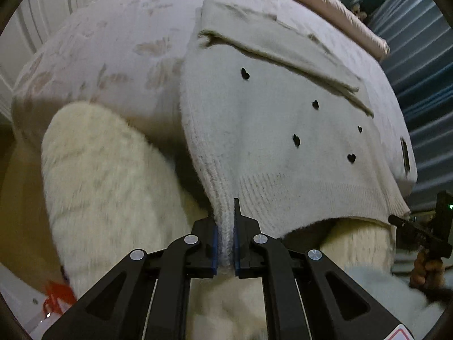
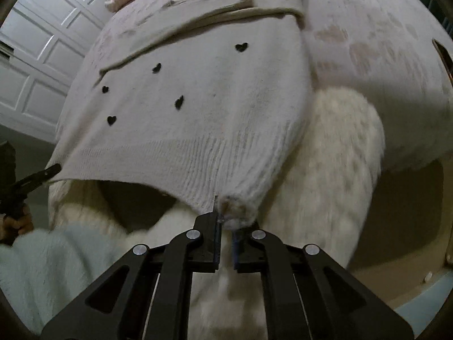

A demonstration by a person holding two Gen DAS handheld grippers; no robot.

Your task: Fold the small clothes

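A small cream knit sweater [image 1: 269, 130] with black heart marks lies on a bed, its sleeves folded across the top. My left gripper [image 1: 226, 240] is shut on the left corner of its ribbed hem, and the hem hangs lifted off the bed. In the right wrist view the same sweater [image 2: 198, 113] shows, with my right gripper [image 2: 225, 226] shut on the hem's right corner. The right gripper [image 1: 407, 226] also appears at the far right of the left view, held by a hand. The left gripper [image 2: 42, 175] sits at the left edge of the right view.
The bed cover [image 1: 113, 42] is pale with faint pink prints. A fluffy white garment [image 1: 107, 175] lies under the lifted hem at the bed's near edge. A pink pillow [image 1: 339, 2] is at the far end. White panelled doors [image 2: 36, 56] stand beyond the bed.
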